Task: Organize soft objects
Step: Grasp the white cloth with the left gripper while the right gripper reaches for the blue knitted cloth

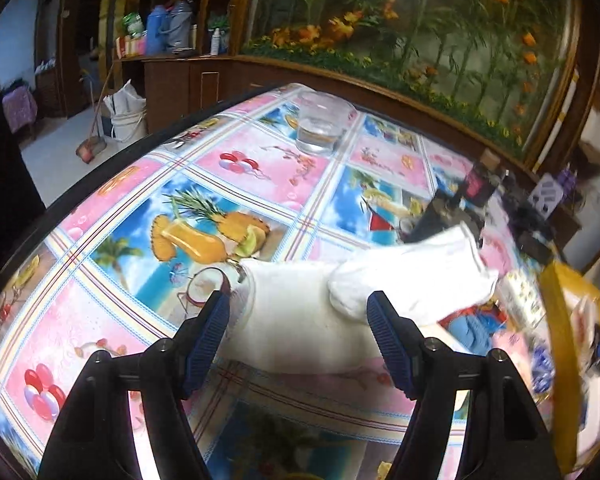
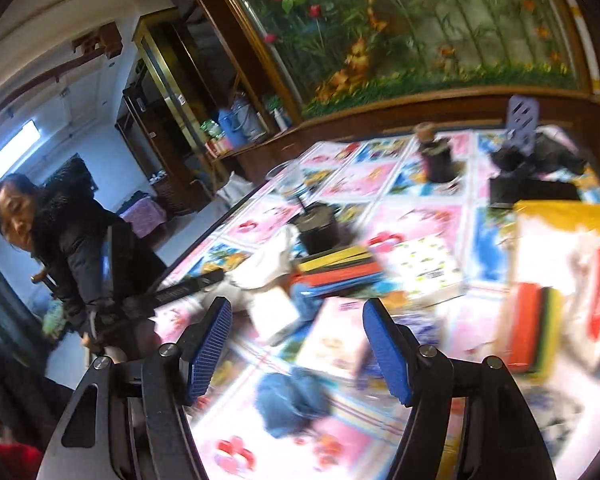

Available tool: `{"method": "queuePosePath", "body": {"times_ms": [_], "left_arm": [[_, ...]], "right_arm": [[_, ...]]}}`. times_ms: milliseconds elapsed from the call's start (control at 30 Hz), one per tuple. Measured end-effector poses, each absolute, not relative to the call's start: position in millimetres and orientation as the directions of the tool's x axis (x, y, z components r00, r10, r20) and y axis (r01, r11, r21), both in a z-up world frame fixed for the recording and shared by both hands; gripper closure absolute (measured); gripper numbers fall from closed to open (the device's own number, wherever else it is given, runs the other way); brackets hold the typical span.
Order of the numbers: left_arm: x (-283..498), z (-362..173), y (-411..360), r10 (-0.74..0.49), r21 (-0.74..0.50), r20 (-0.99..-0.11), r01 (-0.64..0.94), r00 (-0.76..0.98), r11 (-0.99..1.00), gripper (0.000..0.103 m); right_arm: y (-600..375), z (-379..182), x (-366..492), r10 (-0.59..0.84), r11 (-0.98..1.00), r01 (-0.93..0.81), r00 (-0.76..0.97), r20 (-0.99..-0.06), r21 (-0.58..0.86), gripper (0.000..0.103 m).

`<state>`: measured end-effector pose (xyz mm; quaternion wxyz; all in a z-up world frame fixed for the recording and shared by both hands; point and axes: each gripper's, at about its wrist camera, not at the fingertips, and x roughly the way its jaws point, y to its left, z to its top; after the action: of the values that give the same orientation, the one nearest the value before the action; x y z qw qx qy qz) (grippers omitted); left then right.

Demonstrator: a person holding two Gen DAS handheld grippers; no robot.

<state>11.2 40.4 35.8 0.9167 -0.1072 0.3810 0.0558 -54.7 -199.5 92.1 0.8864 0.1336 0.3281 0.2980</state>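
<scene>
Two white socks lie on the patterned tablecloth (image 1: 148, 216). The lower sock (image 1: 292, 320) lies between the fingers of my open left gripper (image 1: 298, 300). The upper sock (image 1: 416, 272) overlaps it and stretches to the right. My right gripper (image 2: 296, 306) is open and empty, held above the table. Below it lies a crumpled blue cloth (image 2: 292, 400). The white socks (image 2: 268, 264) show blurred at the left of the right wrist view, next to the other gripper's dark body.
A glass of water (image 1: 322, 126) stands at the far side. A dark jar (image 2: 320, 228), stacked coloured sponges (image 2: 340, 272), a printed box (image 2: 428, 264), a yellow bag (image 2: 572, 272) and black items (image 2: 540, 176) crowd the right. A person (image 2: 60, 240) stands at the left.
</scene>
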Motion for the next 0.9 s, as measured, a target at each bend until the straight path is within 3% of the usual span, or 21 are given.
{"method": "queuePosePath", "body": {"times_ms": [300, 500, 833, 867, 900], "left_arm": [[20.5, 23.4, 24.2, 0.018, -0.08, -0.759, -0.12, 0.651, 0.99, 0.033], [19.9, 27.3, 17.7, -0.05, -0.123, -0.747, -0.064, 0.663, 0.99, 0.033], [45.2, 32.4, -4.5, -0.017, -0.062, -0.709, -0.037, 0.705, 0.997, 0.03], [49.5, 29.1, -9.3, -0.011, -0.045, -0.718, -0.031, 0.696, 0.999, 0.032], [53.0, 25.6, -11.8, -0.002, -0.032, -0.728, -0.031, 0.685, 0.999, 0.05]], "right_arm": [[-195.0, 86.8, -58.5, 0.612, 0.791, -0.459, 0.613, -0.5, 0.405, 0.03], [-195.7, 88.8, -62.5, 0.623, 0.782, -0.474, 0.605, -0.495, 0.405, 0.03], [-194.7, 90.5, -64.7, 0.622, 0.783, -0.477, 0.605, -0.497, 0.4, 0.03], [-194.2, 90.0, -64.7, 0.621, 0.784, -0.476, 0.604, -0.499, 0.4, 0.03], [-193.6, 89.4, -64.8, 0.621, 0.784, -0.476, 0.602, -0.502, 0.399, 0.03]]}}
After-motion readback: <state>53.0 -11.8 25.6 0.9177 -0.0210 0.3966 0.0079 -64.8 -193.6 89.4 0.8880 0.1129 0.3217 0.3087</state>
